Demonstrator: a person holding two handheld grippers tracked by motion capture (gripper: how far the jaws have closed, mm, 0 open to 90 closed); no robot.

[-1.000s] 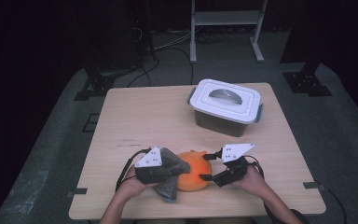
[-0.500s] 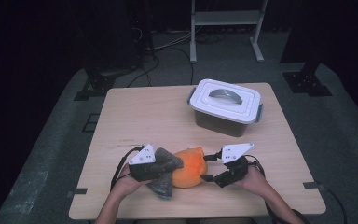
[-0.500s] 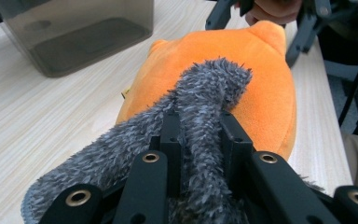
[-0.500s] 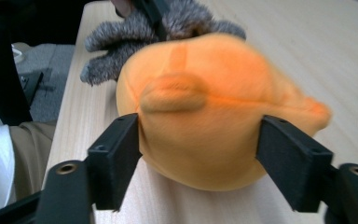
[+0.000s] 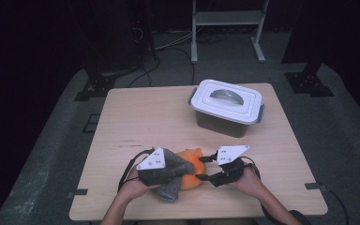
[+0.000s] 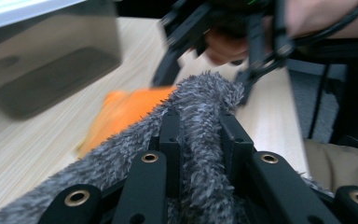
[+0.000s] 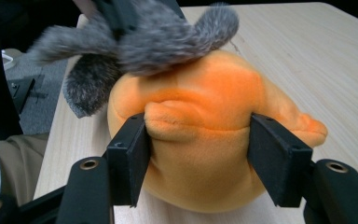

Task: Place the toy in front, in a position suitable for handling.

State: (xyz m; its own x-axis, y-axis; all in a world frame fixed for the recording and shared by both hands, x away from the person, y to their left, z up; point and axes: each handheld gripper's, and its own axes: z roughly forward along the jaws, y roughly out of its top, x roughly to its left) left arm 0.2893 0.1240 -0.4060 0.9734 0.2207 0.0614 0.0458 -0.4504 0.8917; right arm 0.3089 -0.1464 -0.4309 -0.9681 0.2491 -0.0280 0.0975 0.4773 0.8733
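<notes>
We are clamping our left gripper (image 6: 198, 135) on one fuzzy grey plush piece (image 6: 200, 116), hiding part of one orange plush ball (image 7: 200, 140) beneath it. Our right gripper's (image 7: 198, 158) fingers have just been closing and are squeezing that ball. Beyond the ball on the counter (image 5: 150, 117), one lidded white-topped plastic bin (image 5: 226, 107) is concealing its contents.
</notes>
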